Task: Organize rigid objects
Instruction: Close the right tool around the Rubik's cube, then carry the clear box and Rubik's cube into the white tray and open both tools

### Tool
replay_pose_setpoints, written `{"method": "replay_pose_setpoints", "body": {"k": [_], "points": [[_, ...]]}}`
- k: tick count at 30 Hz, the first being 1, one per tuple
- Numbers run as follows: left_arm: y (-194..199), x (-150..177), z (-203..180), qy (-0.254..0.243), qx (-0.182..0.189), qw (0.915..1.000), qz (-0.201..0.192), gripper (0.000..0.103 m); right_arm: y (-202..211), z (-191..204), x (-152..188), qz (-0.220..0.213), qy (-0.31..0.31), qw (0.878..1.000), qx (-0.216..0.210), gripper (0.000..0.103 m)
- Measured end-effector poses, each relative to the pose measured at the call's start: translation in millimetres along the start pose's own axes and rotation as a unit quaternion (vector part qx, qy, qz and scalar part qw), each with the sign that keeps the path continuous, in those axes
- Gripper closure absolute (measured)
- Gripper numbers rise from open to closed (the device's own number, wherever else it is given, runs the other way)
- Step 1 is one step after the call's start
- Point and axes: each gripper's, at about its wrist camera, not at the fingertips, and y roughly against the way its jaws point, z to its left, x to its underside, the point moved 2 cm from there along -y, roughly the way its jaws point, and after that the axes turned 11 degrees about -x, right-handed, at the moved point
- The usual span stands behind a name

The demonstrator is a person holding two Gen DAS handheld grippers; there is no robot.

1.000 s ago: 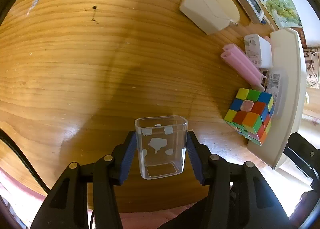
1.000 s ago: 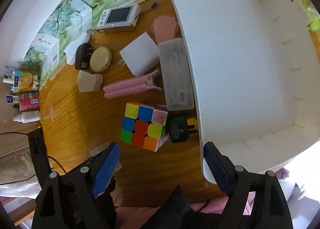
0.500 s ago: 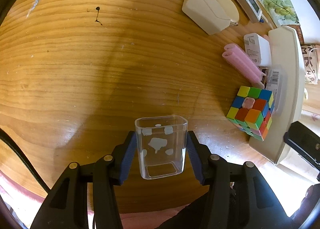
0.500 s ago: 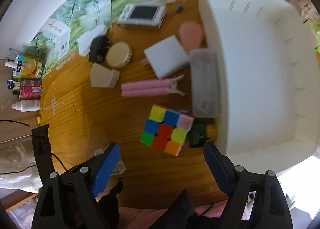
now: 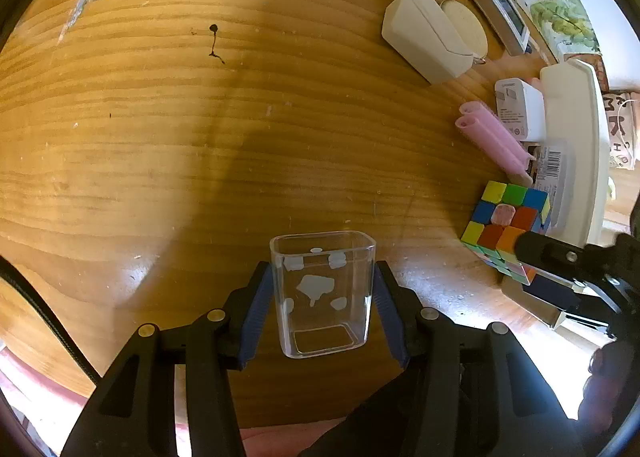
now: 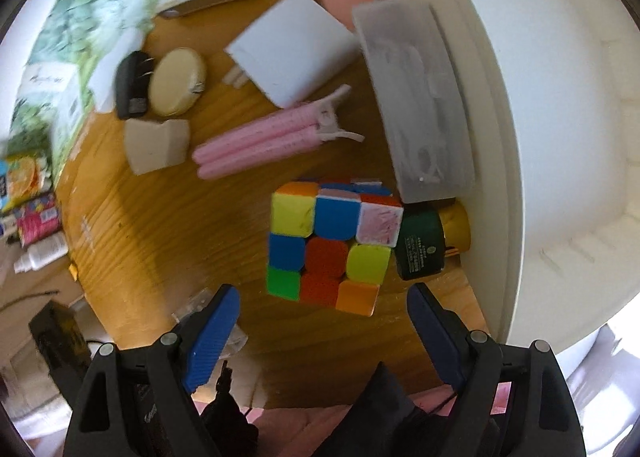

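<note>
Two tools in view. Left tool (image 5: 323,297) clenched on clear plastic cup (image 5: 323,293), upright above the wooden worktop (image 5: 160,137). Right tool (image 6: 324,333) spread wide but closing, nothing between pads, poised over colour cube (image 6: 332,245) resting beside white bin (image 6: 560,117), near pink clips (image 6: 264,141).
</note>
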Motion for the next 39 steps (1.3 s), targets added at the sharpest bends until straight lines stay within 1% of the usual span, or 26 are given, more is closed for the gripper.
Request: {"method": "replay_pose_setpoints", "body": {"k": [2, 7, 9, 11, 13, 15, 19, 26, 29, 32, 34, 36, 39], "points": [[0.3, -1.6, -2.5, -0.009, -0.009, 0.9999, 0.000, 0.049, -1.2, 1.1, -1.8, -0.005, 0.000, 1.000, 0.009, 0.023], [2.8, -5.4, -8.0, -0.014, -0.019, 0.9997, -0.005, 0.049, -4.6, 10.7, -3.9, -0.007, 0.010, 0.999, 0.031, 0.023], [6.9, -7.2, -8.6, -0.014, -0.021, 0.9996, -0.011, 0.049, -4.6, 13.2, -3.0, -0.010, 0.015, 0.999, 0.039, 0.027], [11.7, -7.8, -9.5, -0.015, -0.023, 0.9994, -0.019, 0.049, -3.0, 14.9, -2.1, -0.016, 0.024, 0.998, 0.050, 0.039], [17.4, -8.5, -12.1, -0.018, -0.027, 0.9991, -0.028, 0.049, -1.5, 22.6, 0.5, -0.018, 0.035, 0.998, 0.043, 0.045], [24.7, -8.2, -14.3, -0.022, -0.029, 0.9986, -0.038, 0.049, -1.9, 26.0, 0.2, -0.019, 0.042, 0.998, 0.041, 0.045], [39.9, -4.7, -20.6, -0.028, -0.039, 0.9968, -0.064, 0.049, -3.3, 28.3, 4.3, -0.021, 0.053, 0.998, 0.024, 0.046], [74.5, 3.3, -24.2, -0.031, -0.059, 0.9897, -0.126, 0.049, 2.3, 27.6, 17.7, -0.023, 0.076, 0.997, -0.013, 0.046], [91.8, 9.2, -22.4, -0.034, -0.062, 0.9843, -0.162, 0.049, 13.1, 29.9, 24.2, -0.042, 0.096, 0.994, -0.029, 0.046], [109.4, 14.5, -29.5, -0.038, -0.056, 0.9771, -0.202, 0.049, 26.0, 32.3, 30.3, -0.073, 0.121, 0.989, -0.044, 0.046], [121.0, 20.4, -37.6, -0.044, -0.056, 0.9697, -0.234, 0.049, 37.8, 32.3, 35.2, -0.098, 0.141, 0.984, -0.055, 0.046], [132.8, 26.6, -47.9, -0.051, -0.055, 0.9605, -0.268, 0.049, 51.1, 30.2, 38.6, -0.122, 0.159, 0.977, -0.067, 0.046], [148.9, 36.8, -59.3, -0.062, -0.047, 0.9482, -0.308, 0.049, 72.4, 27.0, 44.0, -0.159, 0.186, 0.966, -0.083, 0.046]]}}
